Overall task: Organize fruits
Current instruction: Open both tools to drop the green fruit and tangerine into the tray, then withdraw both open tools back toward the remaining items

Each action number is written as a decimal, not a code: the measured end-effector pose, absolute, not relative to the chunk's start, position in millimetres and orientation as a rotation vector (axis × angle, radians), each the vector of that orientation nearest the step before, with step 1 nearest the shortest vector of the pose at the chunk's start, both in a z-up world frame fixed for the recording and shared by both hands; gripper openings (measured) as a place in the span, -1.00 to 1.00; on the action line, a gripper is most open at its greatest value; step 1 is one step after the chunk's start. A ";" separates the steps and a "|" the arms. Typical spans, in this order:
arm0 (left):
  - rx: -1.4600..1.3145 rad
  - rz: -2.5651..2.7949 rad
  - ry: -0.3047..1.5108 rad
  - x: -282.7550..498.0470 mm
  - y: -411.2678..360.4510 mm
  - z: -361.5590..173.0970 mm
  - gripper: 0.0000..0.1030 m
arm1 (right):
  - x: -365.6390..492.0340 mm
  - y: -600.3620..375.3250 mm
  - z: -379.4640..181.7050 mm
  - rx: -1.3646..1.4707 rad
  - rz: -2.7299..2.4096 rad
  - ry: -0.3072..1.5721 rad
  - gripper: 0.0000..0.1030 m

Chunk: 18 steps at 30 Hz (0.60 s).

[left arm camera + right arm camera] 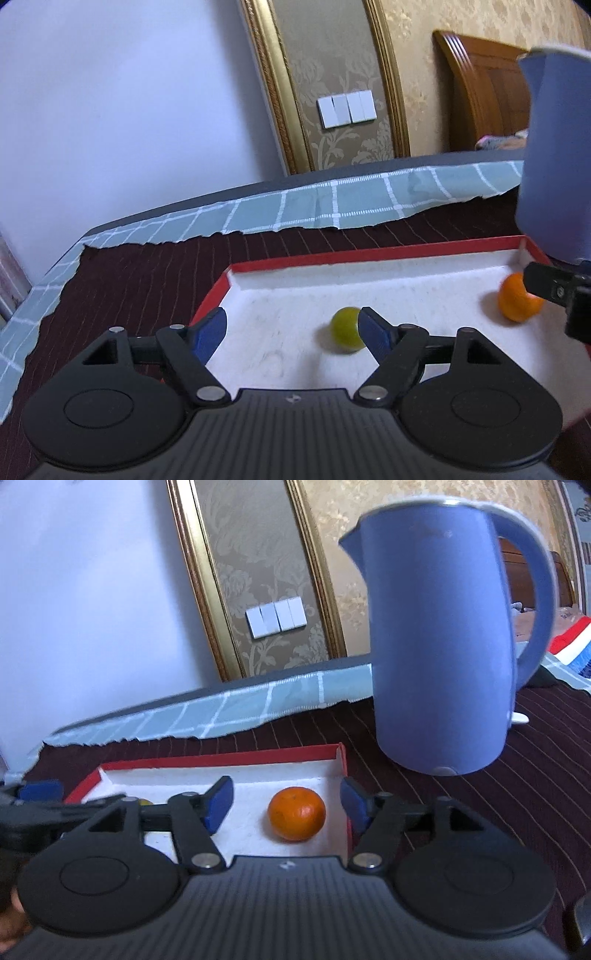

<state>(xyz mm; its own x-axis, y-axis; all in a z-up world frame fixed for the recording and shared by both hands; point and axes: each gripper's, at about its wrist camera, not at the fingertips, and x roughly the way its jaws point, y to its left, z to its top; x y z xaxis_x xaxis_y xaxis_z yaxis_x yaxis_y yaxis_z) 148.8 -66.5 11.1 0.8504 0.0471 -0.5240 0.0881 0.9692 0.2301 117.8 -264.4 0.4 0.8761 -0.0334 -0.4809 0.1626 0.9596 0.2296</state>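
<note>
So, quick rundown of the fruit tray setup:

Tray: a shallow box (369, 254) with a red rim and a white floor, sitting on a dark striped cloth (140, 273). A teal checked cloth (332, 206) runs along the far edge of the table.

Green fruit: a small round lime-looking thing (343, 330) lying loose on the white floor, around the middle of the tray. From the left wrist view it sits just beside the right-hand pad, partly hidden by it (can't tell if they actually touch).

Orange fruit: a mandarin (296, 813) resting on the tray floor near the right wall, toward the far right corner.

Left gripper (291, 334): jaws spread apart, nothing between the blue pads, hanging over the near left part of the tray.

Right gripper (288, 806): jaws apart too, the mandarin sitting in the gap between them but clear of both pads, so not gripped.

Kettle: a big blue kettle (443, 638) standing upright on the dark cloth, just past the tray's far right corner.

Background: pale wall, gold-framed panel with a row of white switches (276, 622).
</note>
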 end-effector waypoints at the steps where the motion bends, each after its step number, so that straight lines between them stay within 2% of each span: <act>1: 0.242 -0.028 0.555 138.5 -61.6 12.4 0.52 | 111.8 -262.6 2.0 0.271 -0.101 0.482 0.48; 5: 0.222 -0.078 0.511 91.6 -48.0 14.4 0.52 | 79.0 -252.1 7.2 0.264 -0.084 0.445 0.64; 8: 0.210 -0.093 0.466 57.9 -31.4 13.2 0.52 | 48.7 -243.1 9.9 0.236 -0.095 0.419 0.85; 12: 0.177 -0.084 0.456 32.6 -2.1 5.5 0.52 | 5.3 -233.8 9.6 0.175 -0.114 0.414 0.89; 18: 0.140 -0.081 0.496 19.6 41.4 -16.0 0.52 | -33.2 -215.0 0.6 0.060 -0.055 0.501 0.89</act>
<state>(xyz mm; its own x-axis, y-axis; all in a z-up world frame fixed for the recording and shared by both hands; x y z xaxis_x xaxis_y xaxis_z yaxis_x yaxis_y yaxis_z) 19.6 41.4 -16.0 0.8765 -0.0439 -0.4793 0.1117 0.9872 0.1138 -33.2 -215.0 0.6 0.8755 -0.0379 -0.4818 0.0672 0.9968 0.0436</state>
